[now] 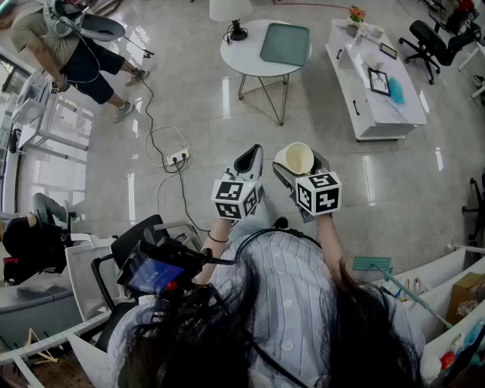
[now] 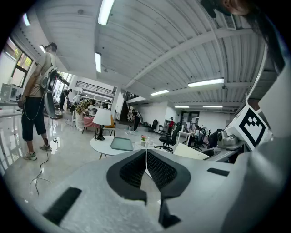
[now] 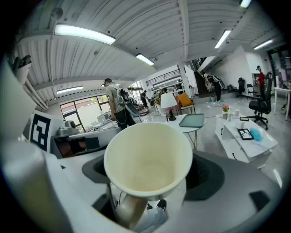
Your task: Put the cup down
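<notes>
A cream paper cup (image 1: 297,157) hangs in the air over the shiny floor, with my right gripper (image 1: 301,164) shut on it. In the right gripper view the cup (image 3: 148,157) fills the middle, its mouth turned toward the camera and its inside empty, and the right gripper (image 3: 151,178) clasps its sides with the jaws spread wide. My left gripper (image 1: 249,159) is level with it just to the left, shut with nothing in it. In the left gripper view the two ribbed pads of the left gripper (image 2: 146,154) meet along a thin line.
Ahead stands a round white table (image 1: 246,54) with a green tray (image 1: 286,43) and a lamp (image 1: 231,15). A low white cabinet (image 1: 377,79) is at the right. A power strip with cables (image 1: 177,158) lies on the floor at the left. A person (image 1: 72,49) stands far left.
</notes>
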Demonstrator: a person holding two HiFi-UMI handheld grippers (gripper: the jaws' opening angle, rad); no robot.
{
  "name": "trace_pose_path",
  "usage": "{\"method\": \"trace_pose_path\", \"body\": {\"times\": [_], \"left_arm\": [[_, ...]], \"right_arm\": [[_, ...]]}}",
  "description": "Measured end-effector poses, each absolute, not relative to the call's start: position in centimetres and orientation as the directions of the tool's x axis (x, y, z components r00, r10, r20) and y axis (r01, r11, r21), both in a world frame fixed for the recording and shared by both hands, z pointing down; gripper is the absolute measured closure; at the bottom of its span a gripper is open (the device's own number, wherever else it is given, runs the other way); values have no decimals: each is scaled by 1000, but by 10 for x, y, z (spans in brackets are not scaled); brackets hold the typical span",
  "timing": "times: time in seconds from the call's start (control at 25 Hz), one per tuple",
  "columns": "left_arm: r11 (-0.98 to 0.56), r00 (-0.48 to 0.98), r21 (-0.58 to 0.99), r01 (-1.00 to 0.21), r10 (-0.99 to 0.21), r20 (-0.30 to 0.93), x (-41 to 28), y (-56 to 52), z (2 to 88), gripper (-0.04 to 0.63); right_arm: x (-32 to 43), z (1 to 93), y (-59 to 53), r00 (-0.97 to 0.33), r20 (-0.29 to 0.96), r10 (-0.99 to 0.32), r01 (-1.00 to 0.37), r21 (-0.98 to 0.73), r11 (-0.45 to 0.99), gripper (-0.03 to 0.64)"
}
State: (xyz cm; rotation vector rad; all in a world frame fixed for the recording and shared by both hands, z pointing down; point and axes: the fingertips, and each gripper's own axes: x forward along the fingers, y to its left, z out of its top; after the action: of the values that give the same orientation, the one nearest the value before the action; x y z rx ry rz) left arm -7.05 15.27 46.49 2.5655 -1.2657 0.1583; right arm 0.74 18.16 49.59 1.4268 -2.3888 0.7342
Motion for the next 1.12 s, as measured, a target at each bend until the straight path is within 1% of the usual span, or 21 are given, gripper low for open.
{"method": "trace_pose_path", "body": {"times": [0.48, 1.12], "left_arm": [[-566, 603, 211, -797, -765, 226, -79, 136, 473, 577], [-593, 631, 215, -776, -731, 260, -64, 43, 478, 577]], "right_arm": [[8, 498, 164, -472, 456, -755, -878, -316, 358, 202], [26, 509, 80, -441, 485, -755, -890, -343, 299, 202]]}}
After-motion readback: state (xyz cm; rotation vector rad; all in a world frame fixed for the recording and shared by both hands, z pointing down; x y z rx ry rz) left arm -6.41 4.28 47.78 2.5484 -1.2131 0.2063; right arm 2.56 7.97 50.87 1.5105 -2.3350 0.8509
